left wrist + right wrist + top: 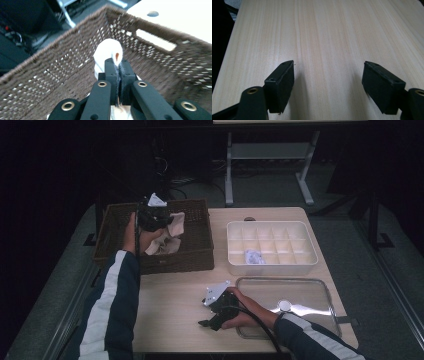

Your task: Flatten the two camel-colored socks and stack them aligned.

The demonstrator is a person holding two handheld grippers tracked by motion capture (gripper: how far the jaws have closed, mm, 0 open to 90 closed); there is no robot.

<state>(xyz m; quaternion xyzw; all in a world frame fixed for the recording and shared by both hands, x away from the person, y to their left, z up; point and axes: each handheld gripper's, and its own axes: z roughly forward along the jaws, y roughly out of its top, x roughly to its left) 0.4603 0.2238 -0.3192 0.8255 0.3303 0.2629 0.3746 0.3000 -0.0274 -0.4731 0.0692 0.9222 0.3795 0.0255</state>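
My left tongs [119, 75] are pinched tight on a cream-white cloth [108, 53], which bunches into a rounded fold just past the tips, with a small orange mark on it, perhaps a tag. I hold it inside the dark brown wicker basket [195, 251] at the desk's far left. From the high view the cloth [172, 232] trails down in crumpled folds onto more pale fabric on the basket floor.

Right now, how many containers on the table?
2. A brown wicker basket at the table's left, holding cream cloth, and a white divided tray at the right. The clear lid lies in front of the tray, off it.
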